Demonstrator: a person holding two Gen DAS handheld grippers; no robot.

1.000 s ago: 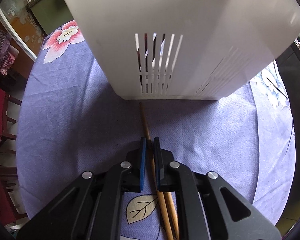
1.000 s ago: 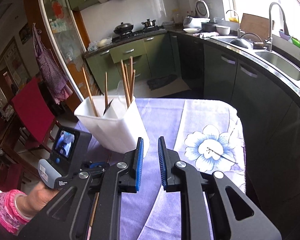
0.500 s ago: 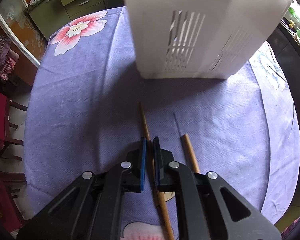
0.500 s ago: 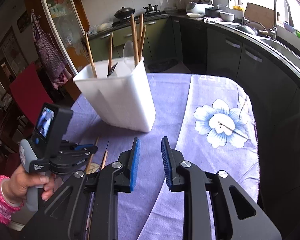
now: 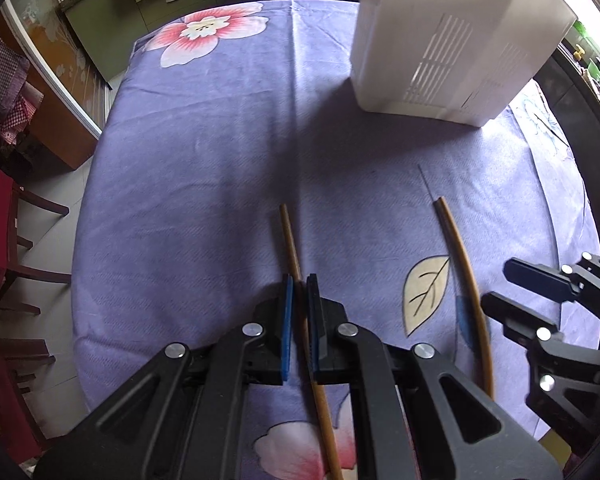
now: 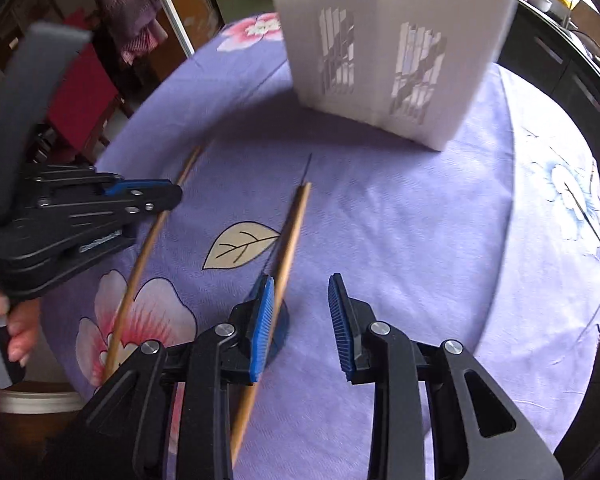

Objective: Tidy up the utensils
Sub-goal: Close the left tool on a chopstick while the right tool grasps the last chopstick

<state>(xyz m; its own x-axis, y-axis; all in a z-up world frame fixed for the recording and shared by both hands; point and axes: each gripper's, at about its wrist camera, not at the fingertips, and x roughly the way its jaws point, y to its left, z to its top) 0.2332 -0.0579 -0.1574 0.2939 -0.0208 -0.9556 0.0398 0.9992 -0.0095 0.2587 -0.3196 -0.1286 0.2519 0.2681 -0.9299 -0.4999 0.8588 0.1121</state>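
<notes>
The left gripper point(image 5: 298, 312) is clamped on one chopstick point(image 5: 290, 240). The second chopstick point(image 6: 290, 236) lies on the worktop point(image 6: 420, 240), running near-to-far, beside the left pad of the opening right gripper point(image 6: 300, 316); the white holder point(image 6: 392, 40) stands beyond.

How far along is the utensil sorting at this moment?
Done: cannot tell; the white holder's top is out of view. In hand: left gripper is shut on one chopstick. Left: the second chopstick lies on the cloth inside the opening right gripper, beside one pad, ungripped.
</notes>
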